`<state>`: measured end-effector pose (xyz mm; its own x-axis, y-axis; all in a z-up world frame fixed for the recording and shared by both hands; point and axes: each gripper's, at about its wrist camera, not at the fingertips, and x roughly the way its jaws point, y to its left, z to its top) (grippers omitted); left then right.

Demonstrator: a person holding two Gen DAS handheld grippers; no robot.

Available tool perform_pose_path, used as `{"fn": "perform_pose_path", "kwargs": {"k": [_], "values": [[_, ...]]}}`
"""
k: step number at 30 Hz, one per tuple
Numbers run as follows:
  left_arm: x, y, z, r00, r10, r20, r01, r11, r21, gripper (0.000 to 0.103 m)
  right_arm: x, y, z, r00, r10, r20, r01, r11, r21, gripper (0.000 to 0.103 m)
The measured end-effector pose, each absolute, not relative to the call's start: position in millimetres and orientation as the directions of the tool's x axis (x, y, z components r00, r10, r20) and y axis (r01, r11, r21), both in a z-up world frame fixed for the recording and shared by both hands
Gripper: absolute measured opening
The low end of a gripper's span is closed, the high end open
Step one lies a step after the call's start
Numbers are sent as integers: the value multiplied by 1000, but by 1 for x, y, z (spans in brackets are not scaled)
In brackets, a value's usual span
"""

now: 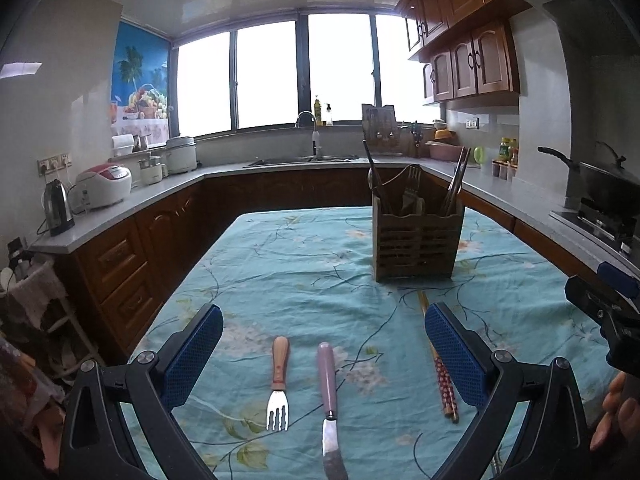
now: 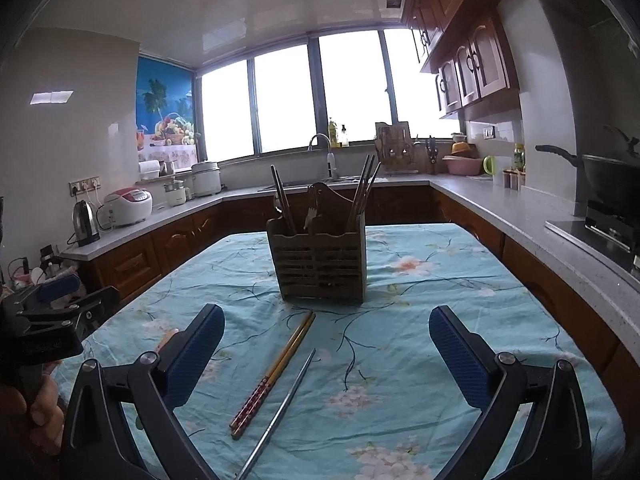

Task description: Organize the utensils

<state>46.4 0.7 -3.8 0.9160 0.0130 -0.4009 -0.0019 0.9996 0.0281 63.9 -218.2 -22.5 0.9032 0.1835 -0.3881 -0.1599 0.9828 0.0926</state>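
Observation:
A wooden slatted utensil caddy (image 1: 418,240) (image 2: 318,264) stands upright on the table with chopsticks, a fork and a dark handle in its compartments. In the left wrist view a wooden-handled fork (image 1: 279,384) and a lilac-handled knife (image 1: 330,408) lie between the fingers of my open left gripper (image 1: 322,344), and red-patterned chopsticks (image 1: 440,368) lie by the right finger. My right gripper (image 2: 326,348) is open above the red-patterned chopsticks (image 2: 274,374) and a pair of metal chopsticks (image 2: 282,412). Neither gripper holds anything.
A blue floral tablecloth (image 1: 304,272) (image 2: 440,304) covers the table. Kitchen counters ring it: kettle (image 1: 58,208) and rice cooker (image 1: 106,184) at left, sink (image 1: 308,158) at back, wok (image 2: 608,176) on the stove at right. A hand (image 2: 36,408) holds the left gripper's grip.

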Motion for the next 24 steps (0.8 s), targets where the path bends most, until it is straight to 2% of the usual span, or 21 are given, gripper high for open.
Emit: {"fn": "perform_pose_path", "kwargs": {"k": [24], "values": [[41, 3, -6, 918, 5, -396, 3, 1000, 18, 102, 61, -212, -19, 904, 208, -374, -189, 978, 86, 103]]}}
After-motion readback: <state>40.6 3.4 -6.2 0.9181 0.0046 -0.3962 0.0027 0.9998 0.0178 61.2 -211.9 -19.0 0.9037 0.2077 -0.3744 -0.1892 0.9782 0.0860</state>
